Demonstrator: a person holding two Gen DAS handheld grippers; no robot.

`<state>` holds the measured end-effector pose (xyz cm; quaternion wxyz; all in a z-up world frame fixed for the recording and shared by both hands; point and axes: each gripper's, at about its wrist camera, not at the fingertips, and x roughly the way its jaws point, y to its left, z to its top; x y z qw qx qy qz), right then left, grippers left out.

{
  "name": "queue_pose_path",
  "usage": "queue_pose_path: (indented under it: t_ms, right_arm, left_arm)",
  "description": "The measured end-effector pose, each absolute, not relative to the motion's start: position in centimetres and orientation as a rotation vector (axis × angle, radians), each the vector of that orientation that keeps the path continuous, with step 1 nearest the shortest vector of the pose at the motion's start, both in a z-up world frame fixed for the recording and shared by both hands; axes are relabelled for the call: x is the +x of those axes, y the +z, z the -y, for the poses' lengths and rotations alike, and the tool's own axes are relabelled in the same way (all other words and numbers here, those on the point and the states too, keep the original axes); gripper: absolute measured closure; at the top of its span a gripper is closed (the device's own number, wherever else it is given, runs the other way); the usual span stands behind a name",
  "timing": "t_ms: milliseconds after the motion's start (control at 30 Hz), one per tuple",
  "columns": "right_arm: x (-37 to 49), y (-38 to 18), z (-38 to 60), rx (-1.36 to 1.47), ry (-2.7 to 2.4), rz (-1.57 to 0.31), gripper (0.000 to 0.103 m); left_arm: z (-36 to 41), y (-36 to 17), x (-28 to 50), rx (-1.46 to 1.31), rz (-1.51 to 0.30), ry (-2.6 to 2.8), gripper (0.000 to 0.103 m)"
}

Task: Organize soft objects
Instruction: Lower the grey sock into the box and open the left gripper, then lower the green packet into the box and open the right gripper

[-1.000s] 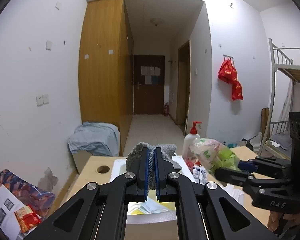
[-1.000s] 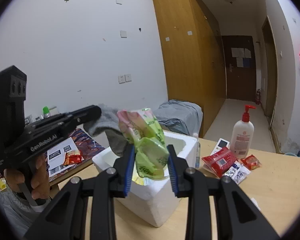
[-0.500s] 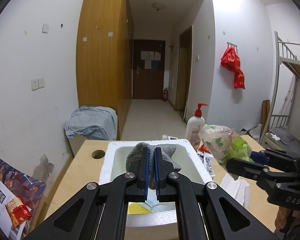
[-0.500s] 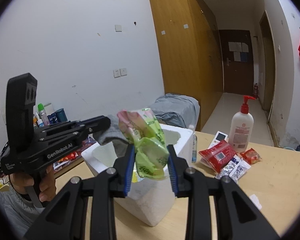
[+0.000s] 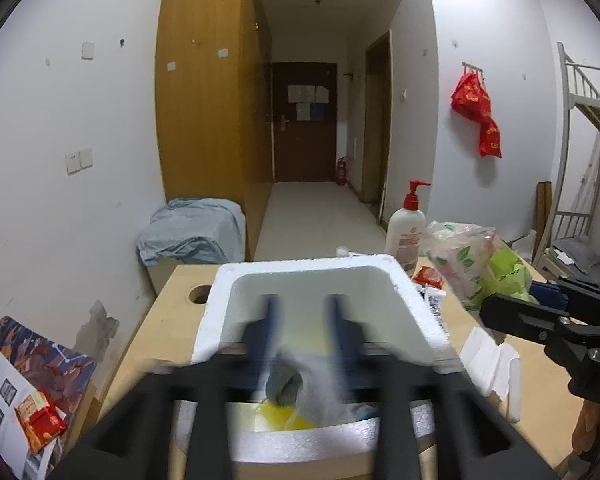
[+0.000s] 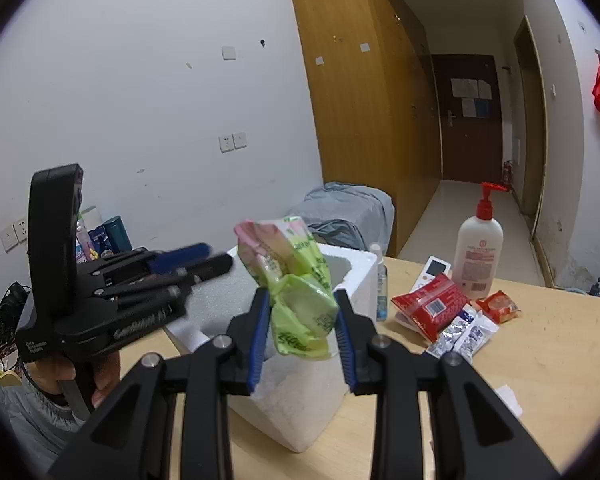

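A white foam box [image 5: 220, 312] stands on the wooden table; it also shows in the right wrist view [image 6: 356, 264]. My left gripper [image 5: 302, 304] is open and blurred above the box. A grey cloth [image 5: 288, 380] is blurred low inside the box, below the fingers. My right gripper [image 6: 302, 312] is shut on a green and pink tissue pack [image 6: 296, 280], held in the air just right of the box; it also shows in the left wrist view [image 5: 476, 264].
A lotion pump bottle [image 6: 480, 260], red snack packets [image 6: 432, 304], small white sachets [image 6: 464, 332] and a remote lie right of the box. A foam lid piece [image 5: 492, 368] lies beside it. A covered bin [image 5: 192, 232] stands by the wall.
My left gripper has opened and let go of the grey cloth, which has dropped into the foam box. My right gripper still holds the tissue pack beside the box.
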<state>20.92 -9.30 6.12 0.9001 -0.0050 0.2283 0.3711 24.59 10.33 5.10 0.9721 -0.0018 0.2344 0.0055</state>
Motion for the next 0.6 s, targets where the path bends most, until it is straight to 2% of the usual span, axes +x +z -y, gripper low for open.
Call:
queue_pose_path:
  t_ms: [33, 67, 367, 600]
  right_arm:
    - [20.9, 6.1, 9.3, -0.01, 0.766, -0.473, 0.067]
    - [21.0, 6.1, 9.2, -0.009, 0.765, -0.475, 0.067]
    - [21.6, 5.5, 7.7, -0.024, 0.757, -0.503, 0.067]
    - [21.7, 5.3, 5.4, -0.037, 0.781, -0.51, 0.068]
  left_arm:
    - [-10.5, 5.1, 24.4, -0.011, -0.462, 0.019, 0.015]
    - [-10.7, 5.2, 23.9, -0.02, -0.433, 0.03, 0.011]
    - [-12.6, 5.7, 21.7, -0.045, -0.373, 0.075, 0.003]
    - [-14.6, 6.3, 18.9, -0.037, -0.317, 0.116, 0.0]
